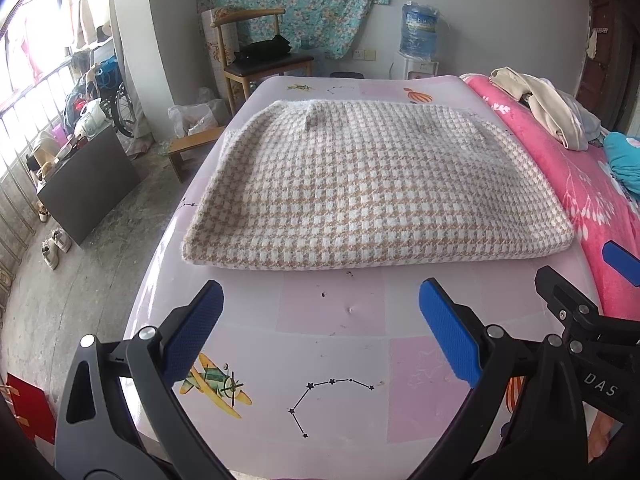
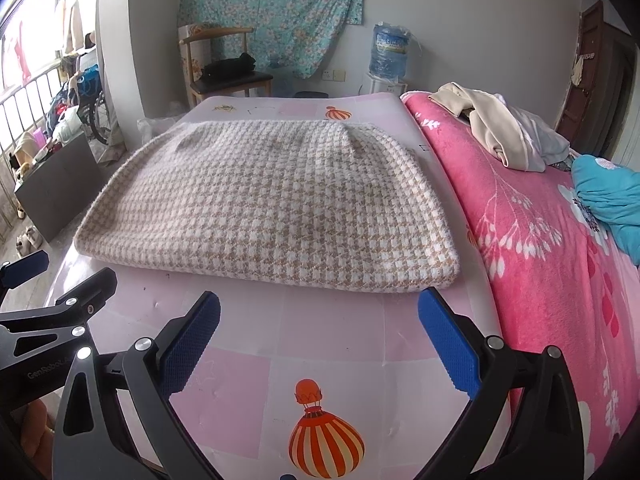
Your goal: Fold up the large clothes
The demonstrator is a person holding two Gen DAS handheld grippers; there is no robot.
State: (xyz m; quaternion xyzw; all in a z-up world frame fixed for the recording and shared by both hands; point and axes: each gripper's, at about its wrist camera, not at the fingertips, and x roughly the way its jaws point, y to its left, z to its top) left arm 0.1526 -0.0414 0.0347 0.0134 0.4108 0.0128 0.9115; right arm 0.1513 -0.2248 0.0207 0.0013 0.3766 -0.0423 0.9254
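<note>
Beige-and-white houndstooth knit, thick and fuzzy: the garment (image 1: 360, 188) lies as a folded rectangular block on the pink printed mat (image 1: 340, 344), its long axis running left to right across my view.

Left wrist view. My left gripper (image 1: 320, 332) hovers over bare mat short of the garment's near folded edge, jaws spread wide, nothing between the blue pads. The garment is straight ahead, slightly up and away from the fingertips — not touching. Its near-left corner sits ahead of my left finger; the near-right corner lies beyond my right finger. At the right margin I see part of my right gripper (image 1: 580, 288), level with this one. Pink floral blanket (image 1: 600, 208) borders the mat to the right, with a heap of loose clothes (image 1: 548, 108) further back.

Right wrist view. My right gripper (image 2: 320, 338) is likewise fully open and empty. The garment's near-right corner lies just ahead of my right finger, close but apart; the rest of the block stretches off to the left. The other tongs show at the left margin.

Judgement: the fold looks well advanced, possibly finished — edges are squared, no sleeve visible. If another fold is wanted, it would go across the long axis. The right gripper is nearer the right-hand corner, the left nearer the left one, so each end has its own hand.
</note>
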